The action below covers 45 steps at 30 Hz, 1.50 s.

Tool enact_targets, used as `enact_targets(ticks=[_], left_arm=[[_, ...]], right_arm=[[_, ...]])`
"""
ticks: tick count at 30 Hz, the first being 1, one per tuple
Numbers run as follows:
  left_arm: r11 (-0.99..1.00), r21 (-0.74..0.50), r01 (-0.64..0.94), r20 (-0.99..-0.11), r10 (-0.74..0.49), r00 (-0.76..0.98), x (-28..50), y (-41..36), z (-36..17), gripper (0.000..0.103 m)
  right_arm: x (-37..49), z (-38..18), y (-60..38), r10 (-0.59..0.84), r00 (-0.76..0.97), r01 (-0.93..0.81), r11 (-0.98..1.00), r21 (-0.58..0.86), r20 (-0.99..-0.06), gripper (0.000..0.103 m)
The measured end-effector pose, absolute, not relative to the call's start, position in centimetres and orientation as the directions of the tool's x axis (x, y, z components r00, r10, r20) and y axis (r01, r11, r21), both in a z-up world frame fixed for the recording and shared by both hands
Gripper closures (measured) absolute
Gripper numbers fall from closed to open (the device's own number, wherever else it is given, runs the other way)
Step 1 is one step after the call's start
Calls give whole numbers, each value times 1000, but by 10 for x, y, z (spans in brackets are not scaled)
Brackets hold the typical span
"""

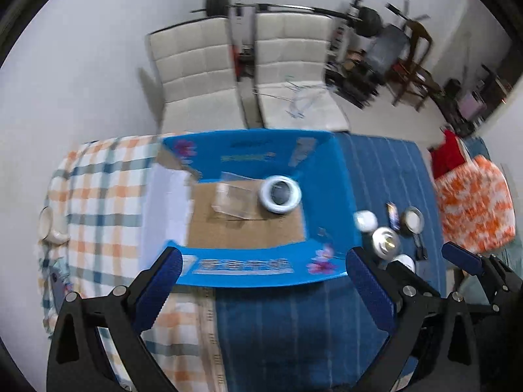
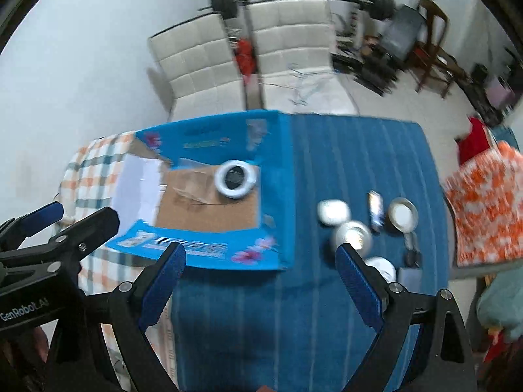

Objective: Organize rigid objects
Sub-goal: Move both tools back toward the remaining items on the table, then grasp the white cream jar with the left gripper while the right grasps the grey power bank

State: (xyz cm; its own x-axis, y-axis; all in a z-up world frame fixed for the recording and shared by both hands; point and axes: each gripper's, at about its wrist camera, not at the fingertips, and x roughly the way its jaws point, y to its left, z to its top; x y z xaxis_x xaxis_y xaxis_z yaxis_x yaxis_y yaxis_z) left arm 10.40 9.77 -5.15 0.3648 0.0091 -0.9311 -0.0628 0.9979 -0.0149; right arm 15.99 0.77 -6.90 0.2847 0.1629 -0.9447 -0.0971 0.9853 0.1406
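An open blue cardboard box (image 1: 323,176) (image 2: 274,196) sits on the table. Inside it are a white ring (image 1: 280,194) (image 2: 236,179) and a clear plastic container (image 1: 233,201). To the right of the box, on the blue striped cloth, lie a white round pot (image 1: 365,220) (image 2: 333,212), a silver can (image 1: 386,241) (image 2: 352,235), a small tube (image 1: 392,215) (image 2: 376,210) and a round metal lid (image 1: 413,220) (image 2: 403,214). My left gripper (image 1: 263,261) (image 2: 75,219) is open and empty before the box's near flap. My right gripper (image 2: 261,251) (image 1: 431,261) is open and empty, its right finger beside the can.
A plaid cloth (image 1: 98,196) covers the table's left part. An orange-and-white bag (image 1: 474,202) (image 2: 483,202) stands at the right edge. Two white chairs (image 1: 196,62) and a barbell rack stand beyond the table. A white cup (image 2: 380,266) sits near the right finger.
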Motion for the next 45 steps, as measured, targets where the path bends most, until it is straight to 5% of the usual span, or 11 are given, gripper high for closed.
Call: enact_targets(ticks=[19,34,36,38,45], left_arm=[[950,-105,293,-976,-154,151,119,-118,-164,0],[945,-93,315,-994,-71,-80,129,-189,-294,2],[946,-89,313,-994,-65,-87,128,-189,-301,6],[946,-99,309,-993,-73,-96,127,-186,-306,34],[959,-101,265,-991,-74,-108,111,-152,-301,35]], right_arm=[[106,-165,-246,-155,127,355,929,-101,-980,8],[76,-282,-309,-50,-23,464,884,-55,-998,9],[77,-286,-308,-36,-26,465,884,-44,-999,9],[80,-286,-306,-31,-13,460,887,-34,-999,9],[103,-281,-291,-17,26,428,904,-4,-1000,9]])
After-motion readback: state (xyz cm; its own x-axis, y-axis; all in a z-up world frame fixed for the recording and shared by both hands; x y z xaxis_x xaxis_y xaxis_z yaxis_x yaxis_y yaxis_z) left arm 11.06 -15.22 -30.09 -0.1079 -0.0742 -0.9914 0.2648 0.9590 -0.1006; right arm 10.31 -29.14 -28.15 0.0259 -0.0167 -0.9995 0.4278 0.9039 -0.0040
